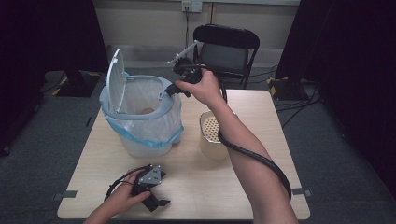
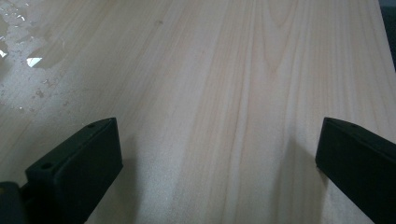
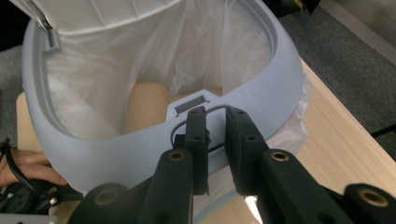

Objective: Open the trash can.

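A pale blue bin (image 1: 140,114) lined with a white plastic bag (image 1: 149,100) stands at the table's back left, its lid (image 1: 115,79) tipped up. My right gripper (image 1: 170,91) reaches to the near edge of the bin's rim (image 3: 280,60). Its jaws (image 3: 217,114) are shut close together against the rim, with a thin wire loop (image 3: 212,108) around the tips; whether they pinch it I cannot tell. A tan object (image 3: 147,109) lies inside the bag. My left gripper (image 1: 159,204) rests near the front edge, open (image 2: 219,149) over bare wood.
A cream cup with a perforated insert (image 1: 212,135) stands right of the bin, under my right forearm. Water drops (image 2: 28,60) lie on the wood ahead of the left gripper. A black folding chair (image 1: 226,46) stands behind the table.
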The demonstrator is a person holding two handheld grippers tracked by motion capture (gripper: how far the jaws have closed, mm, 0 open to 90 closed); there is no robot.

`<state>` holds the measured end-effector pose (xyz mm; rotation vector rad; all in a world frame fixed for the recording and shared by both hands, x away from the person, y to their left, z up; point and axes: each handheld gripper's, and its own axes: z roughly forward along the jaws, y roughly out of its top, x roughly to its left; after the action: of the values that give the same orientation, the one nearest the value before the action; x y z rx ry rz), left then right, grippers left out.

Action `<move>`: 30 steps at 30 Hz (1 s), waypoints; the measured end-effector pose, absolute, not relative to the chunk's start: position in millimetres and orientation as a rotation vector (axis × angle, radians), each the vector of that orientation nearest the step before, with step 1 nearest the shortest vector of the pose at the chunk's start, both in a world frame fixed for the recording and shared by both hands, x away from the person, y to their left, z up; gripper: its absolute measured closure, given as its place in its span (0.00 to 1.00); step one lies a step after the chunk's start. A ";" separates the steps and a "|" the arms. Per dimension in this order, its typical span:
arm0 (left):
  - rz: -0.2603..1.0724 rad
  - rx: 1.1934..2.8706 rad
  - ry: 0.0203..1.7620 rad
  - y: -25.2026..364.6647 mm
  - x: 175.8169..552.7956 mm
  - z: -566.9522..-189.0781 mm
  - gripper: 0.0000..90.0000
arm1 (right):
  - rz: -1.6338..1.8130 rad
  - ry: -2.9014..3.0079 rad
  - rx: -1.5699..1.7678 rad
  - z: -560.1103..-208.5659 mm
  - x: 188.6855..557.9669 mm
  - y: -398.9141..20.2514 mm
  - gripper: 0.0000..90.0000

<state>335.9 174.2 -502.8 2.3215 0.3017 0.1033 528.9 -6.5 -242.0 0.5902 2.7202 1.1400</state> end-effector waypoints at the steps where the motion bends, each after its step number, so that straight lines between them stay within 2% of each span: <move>1: 0.105 2.325 0.296 174.5 336.2 -502.7 0.00 | 1.126 2.714 0.591 -241.8 528.9 -7.9 0.79; 2: 0.105 2.324 0.296 174.4 336.2 -502.7 0.00 | 1.126 2.714 0.591 -241.8 528.9 -7.9 0.79; 5: 0.105 2.325 0.296 174.5 336.3 -502.7 0.00 | 1.154 2.705 0.604 -241.9 528.2 -12.3 0.68; 7: 0.097 2.328 0.292 174.8 336.5 -502.3 0.00 | 1.188 2.687 0.634 -240.9 526.7 -20.0 0.55; 8: 0.097 2.328 0.292 174.8 336.5 -502.3 0.00 | 1.188 2.687 0.634 -240.9 526.7 -20.0 0.55; 15: 0.097 2.329 0.293 174.8 336.5 -502.2 0.00 | 1.216 2.658 0.677 -238.1 519.1 -46.1 0.34; 25: 0.096 2.329 0.297 174.8 336.3 -502.1 0.00 | 1.224 2.631 0.696 -243.6 506.7 -72.5 0.25; 30: 0.097 2.330 0.295 174.8 336.4 -502.1 0.00 | 1.225 2.626 0.702 -247.8 500.3 -83.3 0.25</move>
<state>336.4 174.8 -502.1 2.3304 0.2948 0.0966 500.3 -83.3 -247.8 0.7021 2.6256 1.2251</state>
